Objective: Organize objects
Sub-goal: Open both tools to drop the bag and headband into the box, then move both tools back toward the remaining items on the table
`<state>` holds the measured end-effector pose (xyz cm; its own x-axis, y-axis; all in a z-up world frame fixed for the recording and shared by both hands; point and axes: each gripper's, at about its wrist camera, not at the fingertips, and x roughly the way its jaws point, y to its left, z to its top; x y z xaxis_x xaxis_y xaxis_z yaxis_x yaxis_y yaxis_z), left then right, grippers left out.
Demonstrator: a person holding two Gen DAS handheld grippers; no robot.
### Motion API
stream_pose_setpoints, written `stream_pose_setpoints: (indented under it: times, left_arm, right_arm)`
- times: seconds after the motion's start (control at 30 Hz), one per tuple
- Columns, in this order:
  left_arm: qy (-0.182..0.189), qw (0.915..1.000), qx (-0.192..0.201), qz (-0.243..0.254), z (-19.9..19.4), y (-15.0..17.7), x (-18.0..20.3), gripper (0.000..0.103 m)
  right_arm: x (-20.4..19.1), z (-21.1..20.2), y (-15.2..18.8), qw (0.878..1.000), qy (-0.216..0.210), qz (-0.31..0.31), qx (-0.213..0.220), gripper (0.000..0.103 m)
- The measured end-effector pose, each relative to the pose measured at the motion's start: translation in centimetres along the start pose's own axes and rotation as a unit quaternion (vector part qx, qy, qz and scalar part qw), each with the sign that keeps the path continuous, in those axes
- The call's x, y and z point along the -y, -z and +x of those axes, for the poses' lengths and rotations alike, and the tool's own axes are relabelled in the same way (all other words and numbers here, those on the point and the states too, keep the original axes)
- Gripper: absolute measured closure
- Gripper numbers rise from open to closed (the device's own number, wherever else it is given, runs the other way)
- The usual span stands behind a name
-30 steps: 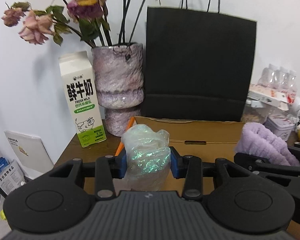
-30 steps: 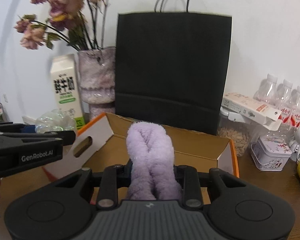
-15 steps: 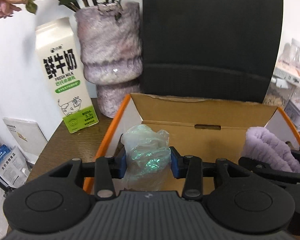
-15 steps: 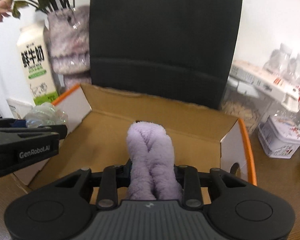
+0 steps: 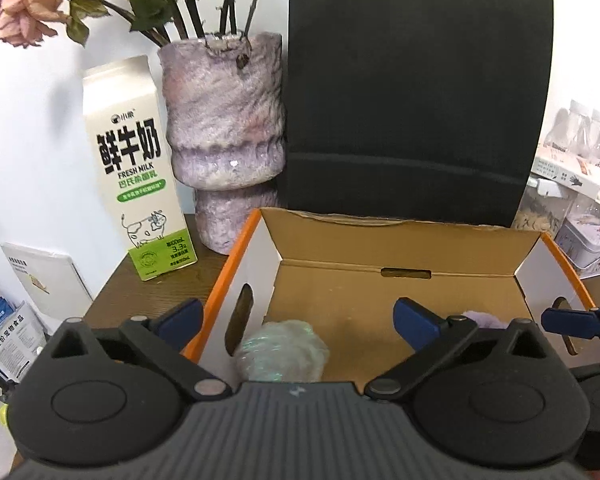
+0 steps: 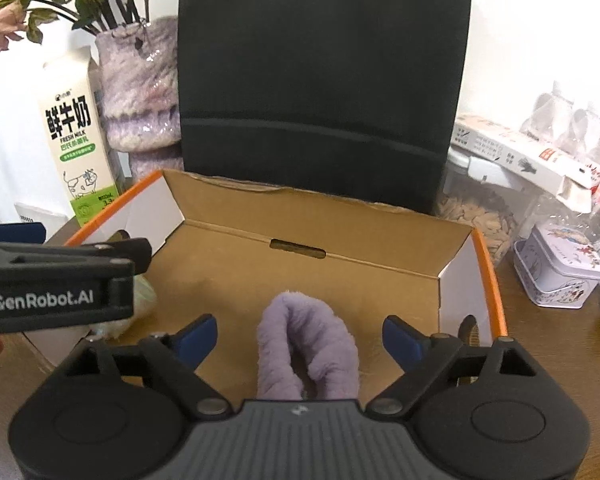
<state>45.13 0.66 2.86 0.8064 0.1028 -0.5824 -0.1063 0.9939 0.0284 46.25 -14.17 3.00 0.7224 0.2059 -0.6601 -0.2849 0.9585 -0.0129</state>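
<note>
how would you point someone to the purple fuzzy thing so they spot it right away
Find the tall black paper bag against the wall; the open cardboard box with orange edges sits right in front of it. Inside the box, toward its right half, lies the purple fuzzy item, a plush lavender loop folded on itself. Its only neighbour in the box, the crinkly iridescent plastic bundle, is shiny, not furry.

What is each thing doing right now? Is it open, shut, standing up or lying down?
Orange-edged cardboard box: open.
Fluffy purple cloth: lying in box, released.
Shimmery plastic bag: lying in box, released.
Left gripper: fingers opening.
Right gripper: fingers opening.
Green-white milk carton: upright, closed.
Black paper bag: standing.
</note>
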Motion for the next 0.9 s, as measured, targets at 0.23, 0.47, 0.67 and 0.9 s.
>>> stream_pose_setpoints:
  times: [0.23, 0.47, 0.67, 0.9]
  left_arm:
    - [-0.003, 1.0000, 0.009, -0.002, -3.0, 0.5, -0.5, 0.000]
    - [0.002, 0.9996, 0.029, -0.004, -7.4, 1.6, -1.0, 0.000]
    - [0.005, 0.9990, 0.045, -0.007, -11.5, 3.2, -1.5, 0.000]
    - [-0.005, 0.9970, 0.077, -0.001, -16.9, 5.9, -2.1, 0.000]
  right_arm:
    - [-0.2, -3.4, 0.7, 1.000, -0.003, -0.002, 0.021, 0.004]
    - [-0.4, -8.0, 1.8, 0.999, -0.001, -0.007, 0.048, 0.000]
    - [-0.1, -12.2, 3.4, 0.997, 0.000, -0.004, 0.072, 0.000]
    - [-0.9, -17.6, 6.3, 0.994, -0.001, -0.016, 0.104, 0.000]
